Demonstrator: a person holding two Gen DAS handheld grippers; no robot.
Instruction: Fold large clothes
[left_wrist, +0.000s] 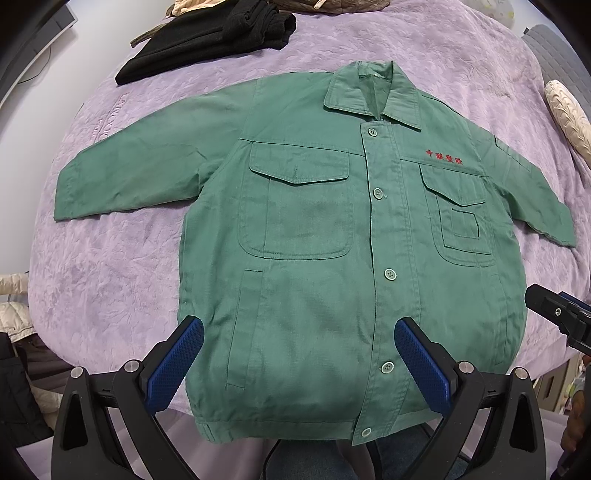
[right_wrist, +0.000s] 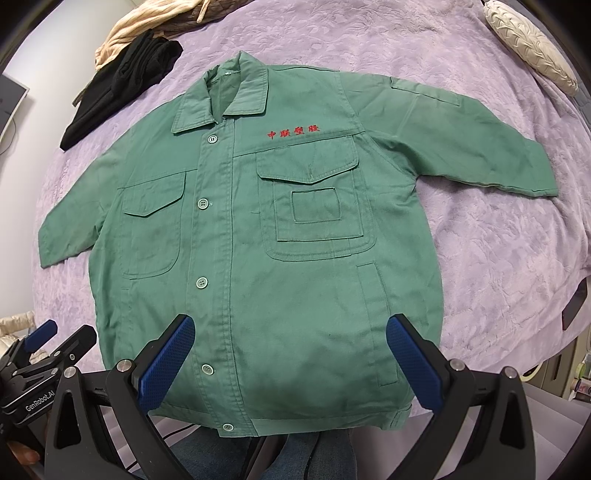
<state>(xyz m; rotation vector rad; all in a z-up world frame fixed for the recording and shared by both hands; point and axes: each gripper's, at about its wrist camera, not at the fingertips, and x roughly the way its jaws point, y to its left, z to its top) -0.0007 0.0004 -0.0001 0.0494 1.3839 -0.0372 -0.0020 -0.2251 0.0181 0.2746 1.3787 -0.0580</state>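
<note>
A green work jacket (left_wrist: 317, 229) (right_wrist: 258, 236) lies flat and buttoned on a purple bedspread (left_wrist: 122, 266), collar away from me, both sleeves spread outward, red lettering on its chest. My left gripper (left_wrist: 299, 365) hovers above the hem on the jacket's left half, wide open, nothing between its blue pads (left_wrist: 173, 369). My right gripper (right_wrist: 290, 363) hangs above the hem on the jacket's right half, equally open and empty. Each gripper also shows at the other view's edge: the right gripper (left_wrist: 557, 317) and the left gripper (right_wrist: 40, 365).
Folded black clothes (left_wrist: 207, 37) (right_wrist: 122, 85) and a beige garment (right_wrist: 147, 26) lie at the far left of the bed. A cream pillow (left_wrist: 569, 114) (right_wrist: 528, 48) sits at the far right. A person's jeans (right_wrist: 306, 454) show below the bed's near edge.
</note>
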